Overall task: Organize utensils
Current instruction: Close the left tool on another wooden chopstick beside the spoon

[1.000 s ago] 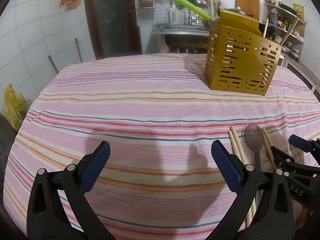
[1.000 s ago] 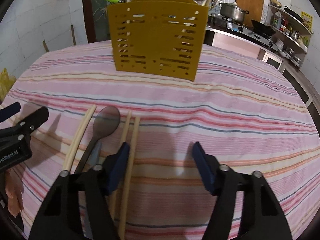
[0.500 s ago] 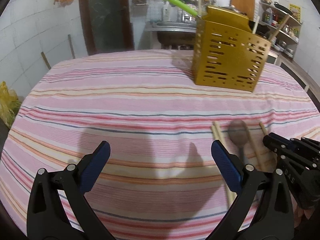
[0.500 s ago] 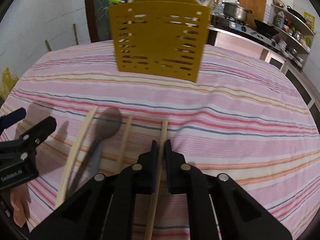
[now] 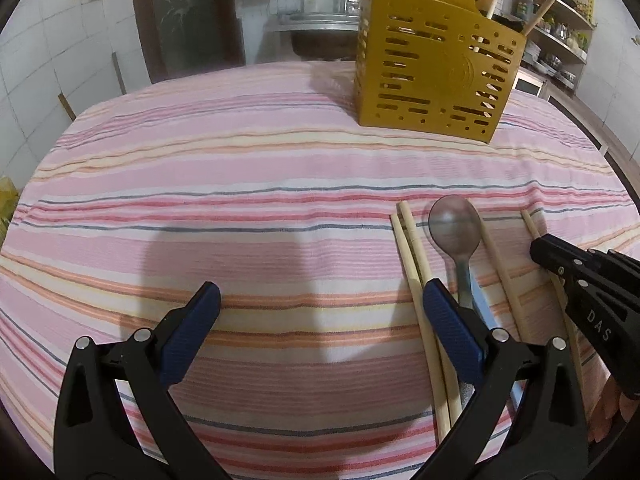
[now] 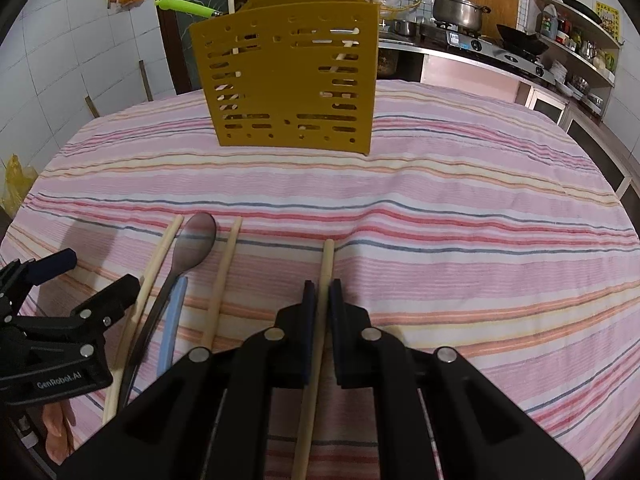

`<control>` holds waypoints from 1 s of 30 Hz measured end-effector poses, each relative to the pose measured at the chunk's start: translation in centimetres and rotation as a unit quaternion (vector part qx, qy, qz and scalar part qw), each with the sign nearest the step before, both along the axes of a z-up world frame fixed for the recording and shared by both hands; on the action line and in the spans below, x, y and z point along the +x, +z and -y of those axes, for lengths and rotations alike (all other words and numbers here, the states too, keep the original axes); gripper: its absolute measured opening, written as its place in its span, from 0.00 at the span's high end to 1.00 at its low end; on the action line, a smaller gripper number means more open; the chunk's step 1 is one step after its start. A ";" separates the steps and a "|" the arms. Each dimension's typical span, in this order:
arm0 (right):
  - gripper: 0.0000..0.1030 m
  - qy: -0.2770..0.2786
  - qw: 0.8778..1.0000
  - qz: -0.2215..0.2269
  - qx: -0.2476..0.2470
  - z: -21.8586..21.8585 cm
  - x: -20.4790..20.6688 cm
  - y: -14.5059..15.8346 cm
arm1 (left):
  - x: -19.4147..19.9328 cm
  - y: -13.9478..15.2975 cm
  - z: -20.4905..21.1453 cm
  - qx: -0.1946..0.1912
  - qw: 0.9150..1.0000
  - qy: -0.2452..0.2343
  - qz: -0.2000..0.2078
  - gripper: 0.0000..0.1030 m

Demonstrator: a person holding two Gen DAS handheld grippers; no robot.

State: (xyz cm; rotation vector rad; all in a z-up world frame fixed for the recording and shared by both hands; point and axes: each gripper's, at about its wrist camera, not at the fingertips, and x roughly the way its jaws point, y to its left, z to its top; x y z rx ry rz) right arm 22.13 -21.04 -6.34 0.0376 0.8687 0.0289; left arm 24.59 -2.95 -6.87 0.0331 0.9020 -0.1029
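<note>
- Two hand-held grippers hang over a tabletop spread with a pink striped cloth, both pointing down and forward.
- Right hand-held gripper is clenched on a wooden chopstick; its blue pads press the stick from both sides, and the tip juts out ahead of the jaws.
- Left hand-held gripper stands wide open with nothing between its blue pads; only striped cloth lies below the gap.
- Just left of the right hand-held gripper, another single chopstick lies on the cloth, pointing away.
- Further left lies a grey spoon, bowl away from the grippers, with a light blue handle alongside its stem.
- Beyond the spoon, closest to the left hand-held gripper, is a pair of chopsticks; they pass under that gripper's right jaw in the left wrist view.
- Well ahead of both hand-held grippers stands a yellow slotted utensil holder, upright on the cloth.
- Chopsticks and a green-handled utensil stick up out of the holder.
- Part of a person's hand shows below the left hand-held gripper's body.
</note>
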 end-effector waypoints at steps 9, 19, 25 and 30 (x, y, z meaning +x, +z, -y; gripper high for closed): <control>0.92 0.000 1.000 -0.001 0.006 0.5 0.0 0.0 | 0.4 -0.5 1.1 0.019 1.000 0.000 -0.018 0.08; 0.93 -0.002 1.000 0.000 0.001 0.7 0.3 -0.2 | 1.2 0.3 3.6 0.016 0.999 -0.009 -0.026 0.58; 0.93 -0.008 1.000 0.000 -0.003 0.7 1.1 -0.1 | 2.4 0.5 3.5 0.000 0.999 -0.009 -0.033 0.78; 0.93 -0.010 1.000 0.006 -0.004 0.7 0.8 0.0 | 1.8 0.3 3.7 0.009 1.000 -0.012 -0.020 0.90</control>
